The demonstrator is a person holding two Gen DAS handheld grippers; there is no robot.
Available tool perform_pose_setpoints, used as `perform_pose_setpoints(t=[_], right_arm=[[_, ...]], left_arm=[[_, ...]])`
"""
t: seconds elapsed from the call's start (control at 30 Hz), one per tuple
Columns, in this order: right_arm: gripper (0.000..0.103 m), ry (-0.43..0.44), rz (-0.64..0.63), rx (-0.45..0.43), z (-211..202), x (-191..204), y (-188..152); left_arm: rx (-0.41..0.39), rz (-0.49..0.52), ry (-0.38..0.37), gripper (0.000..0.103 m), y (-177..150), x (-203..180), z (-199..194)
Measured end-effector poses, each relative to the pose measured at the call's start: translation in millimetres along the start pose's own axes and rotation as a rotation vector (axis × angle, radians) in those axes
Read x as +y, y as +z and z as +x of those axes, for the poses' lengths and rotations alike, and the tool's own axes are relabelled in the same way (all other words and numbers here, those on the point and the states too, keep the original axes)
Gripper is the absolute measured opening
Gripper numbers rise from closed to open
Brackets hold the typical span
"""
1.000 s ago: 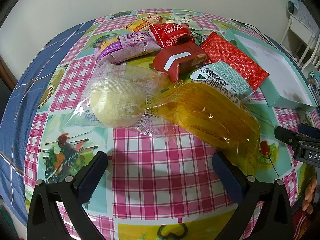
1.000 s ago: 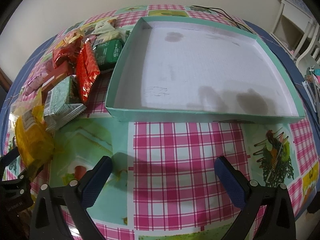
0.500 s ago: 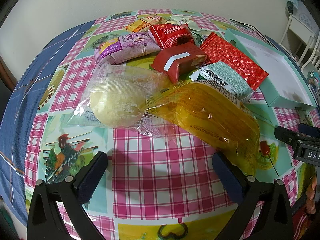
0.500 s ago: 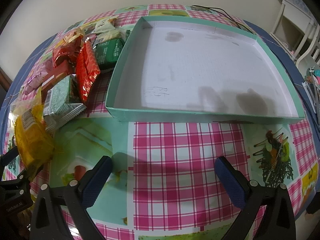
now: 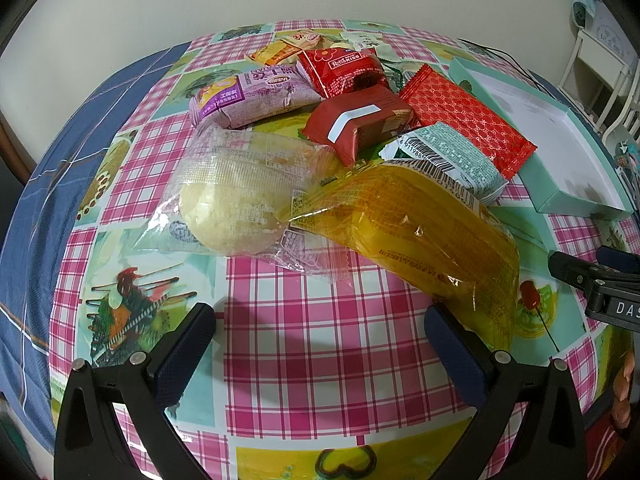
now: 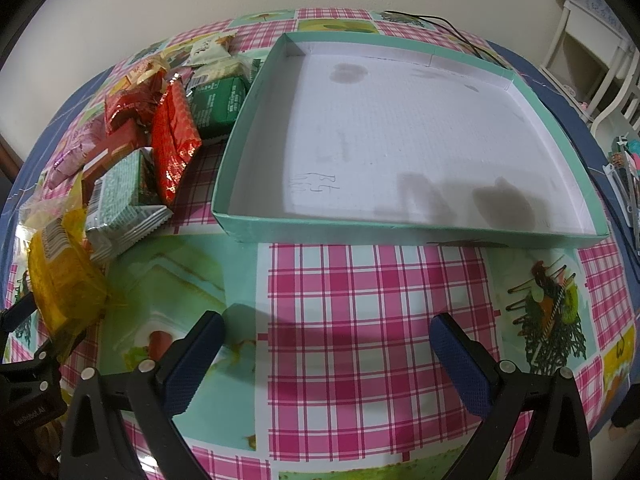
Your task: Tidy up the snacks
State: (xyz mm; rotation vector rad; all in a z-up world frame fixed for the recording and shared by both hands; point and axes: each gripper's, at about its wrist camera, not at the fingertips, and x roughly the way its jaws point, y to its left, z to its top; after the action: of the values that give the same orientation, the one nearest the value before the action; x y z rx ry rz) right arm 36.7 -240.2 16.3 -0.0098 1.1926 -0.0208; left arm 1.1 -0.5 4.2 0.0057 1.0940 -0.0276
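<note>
A heap of snack packets lies ahead of my left gripper (image 5: 320,332), which is open and holds nothing. Nearest are a clear bag with a pale bun (image 5: 236,204) and a yellow packet (image 5: 424,232), whose end lies close to the right finger. Behind them sit a purple packet (image 5: 252,94), dark red packets (image 5: 360,120), a bright red patterned packet (image 5: 464,120) and a teal packet (image 5: 452,160). My right gripper (image 6: 326,340) is open over the tablecloth, in front of a shallow teal box (image 6: 416,232) with a white, empty floor. The heap (image 6: 132,152) lies left of that box.
The round table carries a pink checked cloth with fruit pictures (image 6: 380,300). A black cable (image 6: 452,26) runs behind the box. White furniture (image 6: 592,48) stands at the far right, and a blue cloth (image 5: 60,152) hangs at the left edge. My right gripper's tool (image 5: 600,284) shows at the right of the left wrist view.
</note>
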Motion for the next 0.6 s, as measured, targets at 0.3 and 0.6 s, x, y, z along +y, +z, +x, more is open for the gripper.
perform_pose_setpoints(t=[0.3, 0.6], right_arm=[[0.103, 0.004, -0.005, 0.000, -1, 2, -2], [0.102, 0.064, -0.018, -0.074, -31, 18, 14]], left_arm=[[0.000, 0.001, -0.002, 0.103, 0, 0, -1], [-0.053, 0.038, 0.049, 0.103, 8, 13, -28]])
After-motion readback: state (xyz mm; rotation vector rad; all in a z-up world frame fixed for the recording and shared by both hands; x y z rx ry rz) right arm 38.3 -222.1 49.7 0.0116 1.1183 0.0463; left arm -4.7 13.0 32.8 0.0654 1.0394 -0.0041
